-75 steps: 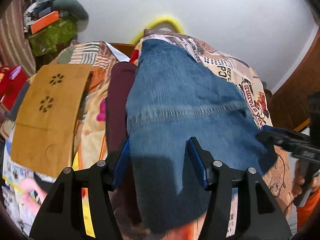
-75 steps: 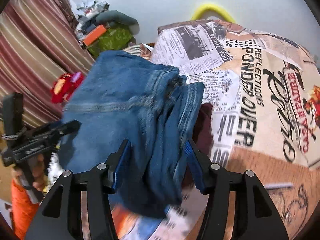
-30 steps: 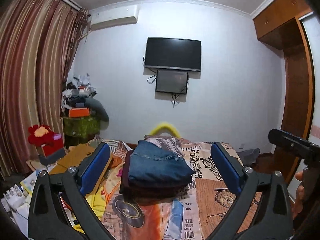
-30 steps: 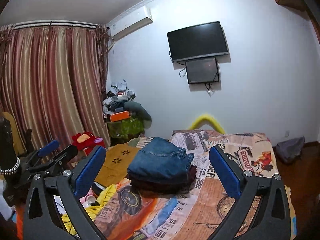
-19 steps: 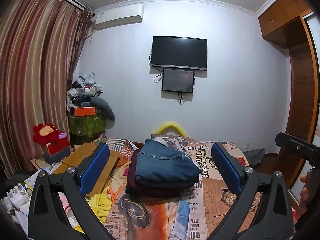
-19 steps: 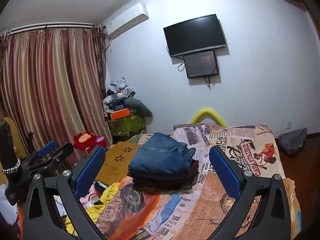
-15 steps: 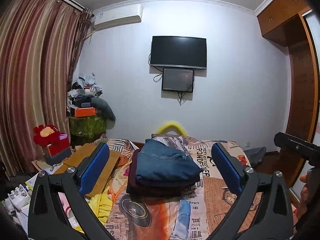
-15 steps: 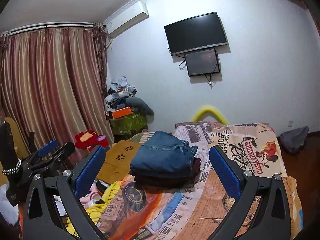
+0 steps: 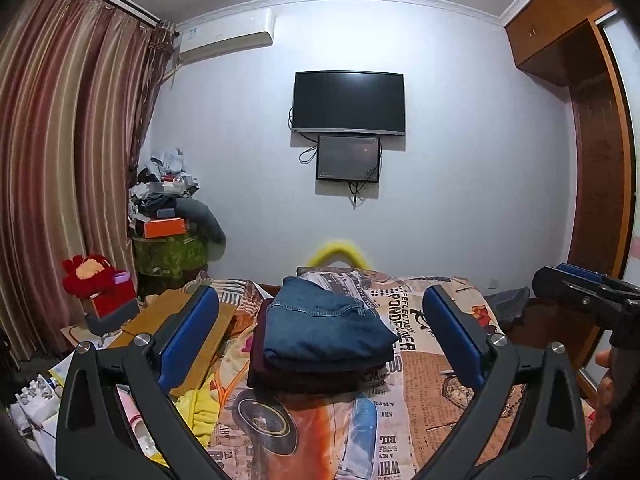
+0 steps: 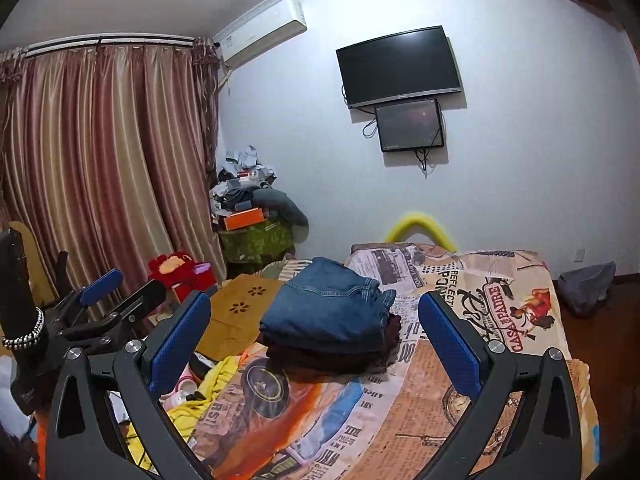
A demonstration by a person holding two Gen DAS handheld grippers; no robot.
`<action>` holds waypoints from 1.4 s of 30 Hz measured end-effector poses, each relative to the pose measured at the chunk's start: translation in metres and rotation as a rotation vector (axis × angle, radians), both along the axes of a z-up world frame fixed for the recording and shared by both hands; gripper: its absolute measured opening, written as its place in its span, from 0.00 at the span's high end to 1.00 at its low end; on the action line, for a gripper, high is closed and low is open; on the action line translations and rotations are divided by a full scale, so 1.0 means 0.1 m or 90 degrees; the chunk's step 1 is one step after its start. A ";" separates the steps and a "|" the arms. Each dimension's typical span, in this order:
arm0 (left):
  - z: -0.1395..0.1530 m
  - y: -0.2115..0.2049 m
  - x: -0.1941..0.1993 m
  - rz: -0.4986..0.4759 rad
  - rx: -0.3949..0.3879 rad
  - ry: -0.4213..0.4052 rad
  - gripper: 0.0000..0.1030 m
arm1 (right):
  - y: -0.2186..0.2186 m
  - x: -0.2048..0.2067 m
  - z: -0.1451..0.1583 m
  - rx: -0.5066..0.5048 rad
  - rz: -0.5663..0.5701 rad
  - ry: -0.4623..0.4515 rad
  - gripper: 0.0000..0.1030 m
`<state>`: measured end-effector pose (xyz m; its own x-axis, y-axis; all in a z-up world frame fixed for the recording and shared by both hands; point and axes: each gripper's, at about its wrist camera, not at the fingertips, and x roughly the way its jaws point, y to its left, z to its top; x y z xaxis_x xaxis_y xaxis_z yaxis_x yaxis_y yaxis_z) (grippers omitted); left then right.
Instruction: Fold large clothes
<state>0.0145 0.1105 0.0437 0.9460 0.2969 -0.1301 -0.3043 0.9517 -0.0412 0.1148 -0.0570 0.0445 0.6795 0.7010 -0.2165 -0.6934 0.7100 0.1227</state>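
Note:
Folded blue jeans (image 9: 324, 330) lie on top of a folded dark maroon garment (image 9: 296, 378) on the bed with a newspaper-print cover (image 9: 416, 400). The stack also shows in the right wrist view (image 10: 332, 312). My left gripper (image 9: 320, 336) is open and empty, held back from the bed with the stack framed between its blue pads. My right gripper (image 10: 316, 332) is open and empty too, also well back from the stack. The left gripper shows at the left edge of the right wrist view (image 10: 108, 300).
A brown board (image 10: 236, 316) and yellow cloth (image 10: 208, 388) lie left of the bed. A cluttered green stand (image 9: 172, 252) and red plush toy (image 9: 92, 280) stand by the curtain. A wardrobe (image 9: 592, 184) is on the right. A TV (image 9: 348, 102) hangs on the far wall.
Both grippers let go of the jeans, opened wide and drew back and up from the bed. Over the last half second the views have barely shifted.

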 end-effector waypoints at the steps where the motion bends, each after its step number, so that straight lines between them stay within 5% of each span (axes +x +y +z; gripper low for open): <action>1: 0.00 0.00 0.00 -0.002 -0.001 0.000 0.00 | 0.00 0.00 0.00 -0.001 0.000 -0.001 0.00; 42: -0.06 0.06 0.05 -0.058 -0.046 0.026 0.00 | 0.10 0.02 -0.09 -0.042 -0.009 0.005 0.00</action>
